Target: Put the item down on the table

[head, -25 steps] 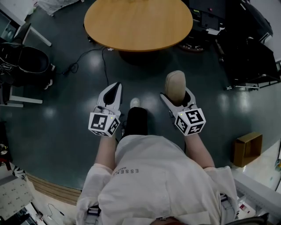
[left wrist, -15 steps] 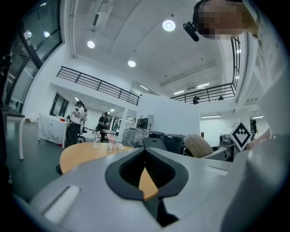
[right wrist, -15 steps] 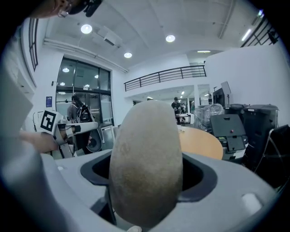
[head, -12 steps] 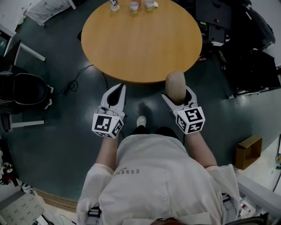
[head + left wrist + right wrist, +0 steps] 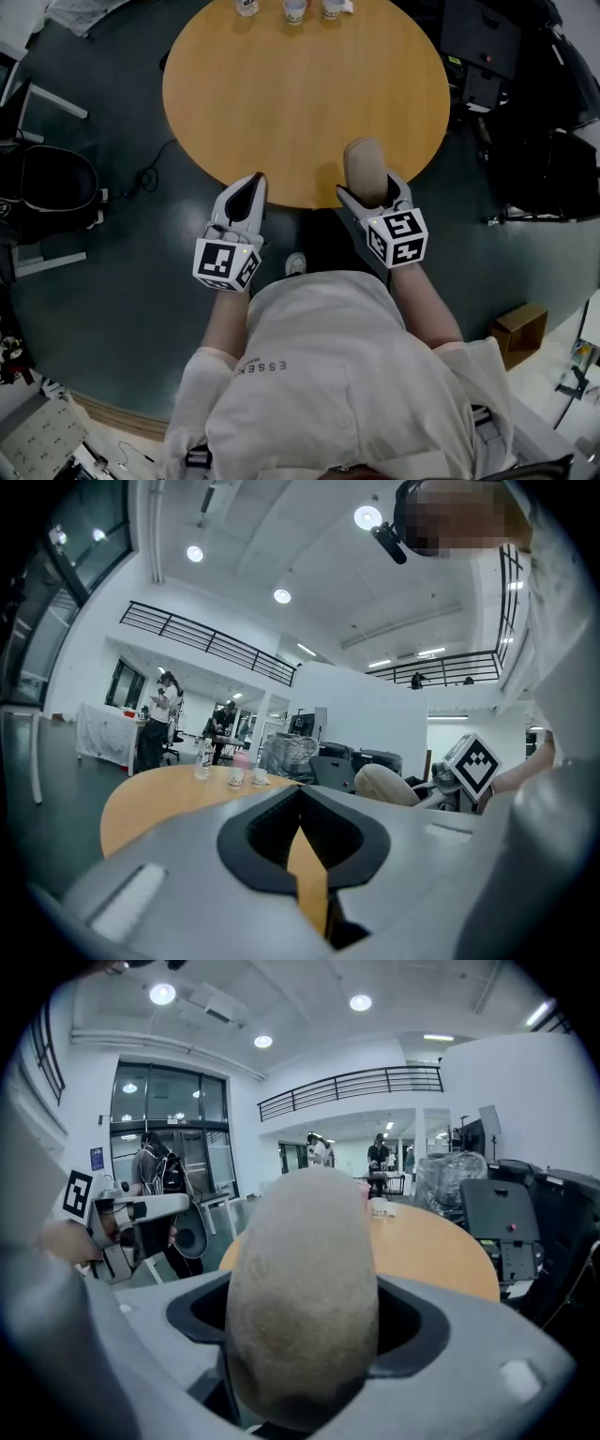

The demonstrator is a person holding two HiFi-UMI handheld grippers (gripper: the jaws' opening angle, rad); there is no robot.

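A tan, oval, potato-like item stands upright between the jaws of my right gripper, which is shut on it. It hangs over the near edge of the round wooden table. In the right gripper view the item fills the middle, with the table behind it. My left gripper is shut and holds nothing, with its tip at the table's near edge. In the left gripper view its jaws meet with only a thin slit, and the item shows to the right.
A bottle and two small cups stand at the table's far edge. A black chair and a floor cable lie at the left. Black equipment and a cardboard box are at the right.
The person has stepped forward to the table. Both grippers, a second ago over the dark floor, now reach its near edge. The item stays held in the right gripper.
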